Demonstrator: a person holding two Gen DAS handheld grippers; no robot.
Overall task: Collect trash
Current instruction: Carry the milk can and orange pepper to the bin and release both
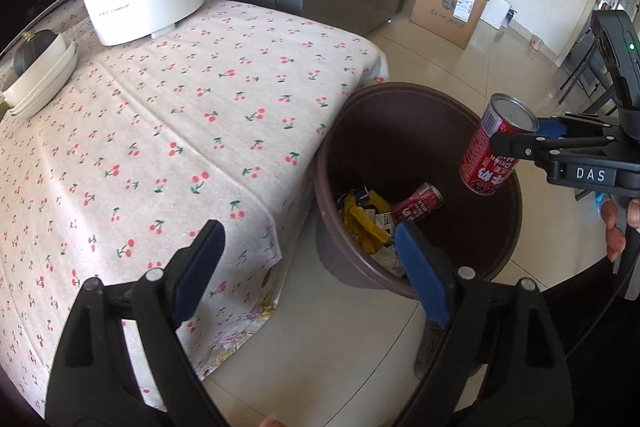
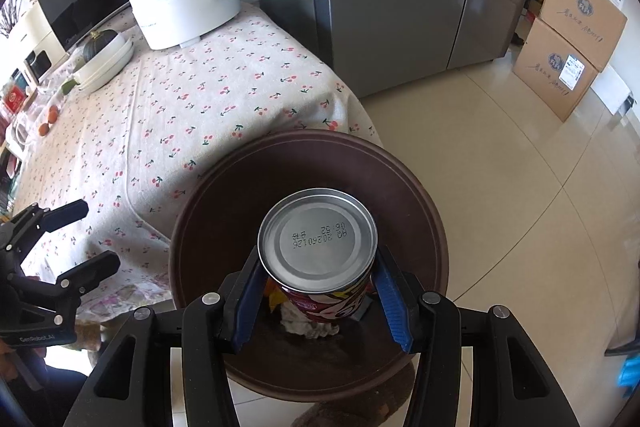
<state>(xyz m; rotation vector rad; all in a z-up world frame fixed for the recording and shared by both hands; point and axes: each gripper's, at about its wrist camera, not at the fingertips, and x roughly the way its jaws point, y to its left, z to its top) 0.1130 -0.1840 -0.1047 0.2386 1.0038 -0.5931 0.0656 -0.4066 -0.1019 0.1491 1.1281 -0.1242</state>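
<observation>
Red printed drink can (image 2: 318, 259), smooth silver end toward camera, lower centre of right-wrist frame, clamped between blue pads of right gripper (image 2: 318, 291), poised over round brown plastic bin (image 2: 424, 211). Second red can (image 1: 418, 203) lies in bin among crumpled yellow wrappers (image 1: 366, 223). Left gripper (image 1: 308, 267) spread wide, empty. Cherry-print tablecloth (image 1: 180, 131) beside bin.

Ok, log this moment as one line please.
left gripper: open, empty | right gripper: shut on red can above brown bin | second can: in bin | next: release
</observation>
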